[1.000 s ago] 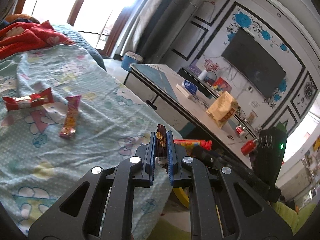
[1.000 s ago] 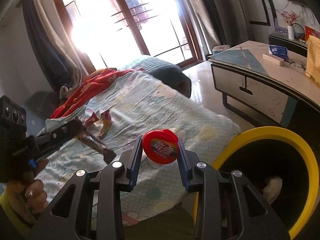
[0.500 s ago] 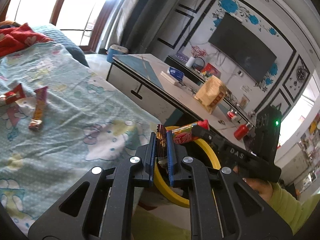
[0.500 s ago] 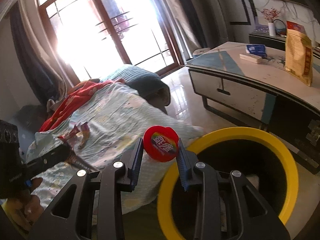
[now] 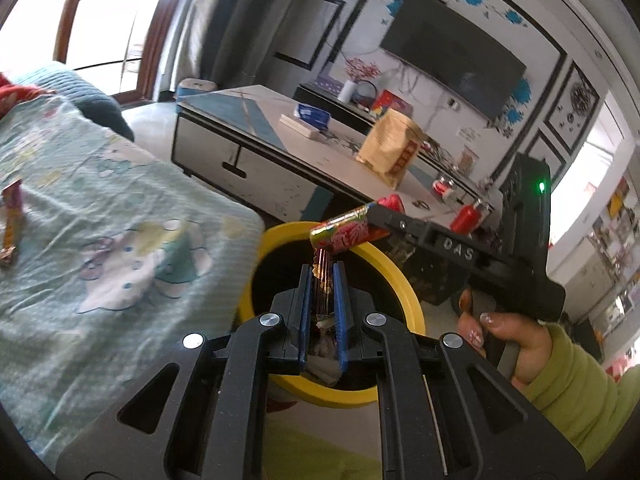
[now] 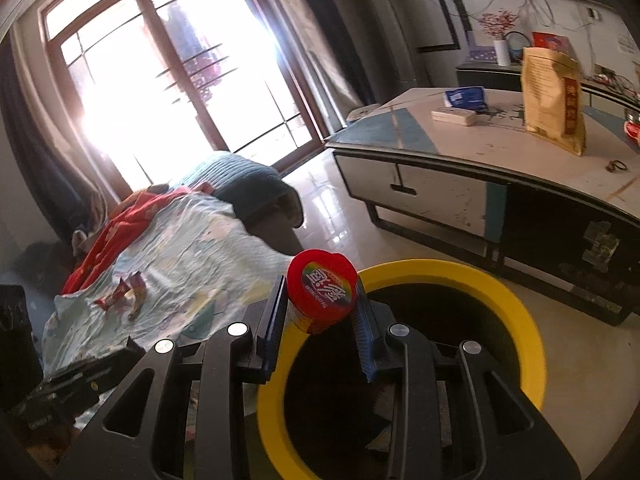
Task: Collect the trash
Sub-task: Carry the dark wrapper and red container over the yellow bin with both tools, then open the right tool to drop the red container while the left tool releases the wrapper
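Observation:
My left gripper is shut on a dark brown snack wrapper and holds it over the mouth of the yellow-rimmed black bin. My right gripper is shut on a red-lidded snack tube and holds it above the near left rim of the same bin. In the left wrist view the tube and the right gripper hang over the bin's far side. Two wrappers lie on the bed sheet; one shows in the left wrist view.
The bed with a pale cartoon sheet lies left of the bin. A low white coffee table with a yellow bag and boxes stands behind it. White trash lies inside the bin.
Both grippers have moved from over the bed to over the bin, each still holding its item. The bin now fills the lower middle of both views.

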Demonstrator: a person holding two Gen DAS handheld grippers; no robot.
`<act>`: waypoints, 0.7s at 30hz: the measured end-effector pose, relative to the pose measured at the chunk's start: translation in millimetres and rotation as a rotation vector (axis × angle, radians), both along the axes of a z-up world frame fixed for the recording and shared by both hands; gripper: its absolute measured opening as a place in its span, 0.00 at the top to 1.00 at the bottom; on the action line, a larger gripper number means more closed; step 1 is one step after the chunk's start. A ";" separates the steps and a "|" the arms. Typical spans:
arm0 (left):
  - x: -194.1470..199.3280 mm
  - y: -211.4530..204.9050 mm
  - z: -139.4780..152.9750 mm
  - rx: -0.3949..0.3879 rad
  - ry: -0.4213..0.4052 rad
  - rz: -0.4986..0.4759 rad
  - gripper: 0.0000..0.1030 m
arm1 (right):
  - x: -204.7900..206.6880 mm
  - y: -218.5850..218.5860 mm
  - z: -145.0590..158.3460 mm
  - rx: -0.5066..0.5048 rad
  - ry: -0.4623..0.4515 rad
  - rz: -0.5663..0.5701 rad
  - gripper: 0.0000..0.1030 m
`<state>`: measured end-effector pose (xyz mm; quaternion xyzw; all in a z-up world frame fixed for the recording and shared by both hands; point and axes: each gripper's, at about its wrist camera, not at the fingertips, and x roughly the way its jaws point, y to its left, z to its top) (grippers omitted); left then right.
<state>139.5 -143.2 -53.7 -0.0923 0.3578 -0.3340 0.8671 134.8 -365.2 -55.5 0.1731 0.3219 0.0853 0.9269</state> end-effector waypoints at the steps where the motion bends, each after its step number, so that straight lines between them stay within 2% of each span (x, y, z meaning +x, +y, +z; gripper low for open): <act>1: -0.3 -4.4 -0.9 0.007 -0.001 -0.010 0.94 | -0.9 -3.4 0.2 0.002 0.000 -0.008 0.71; 8: -3.4 -36.2 -8.4 0.054 -0.013 -0.087 0.94 | -3.8 -31.6 -6.2 0.014 0.024 -0.074 0.71; 21: 1.1 -66.0 -26.6 0.104 0.002 -0.153 0.94 | -4.7 -57.6 -28.1 0.021 0.116 -0.140 0.71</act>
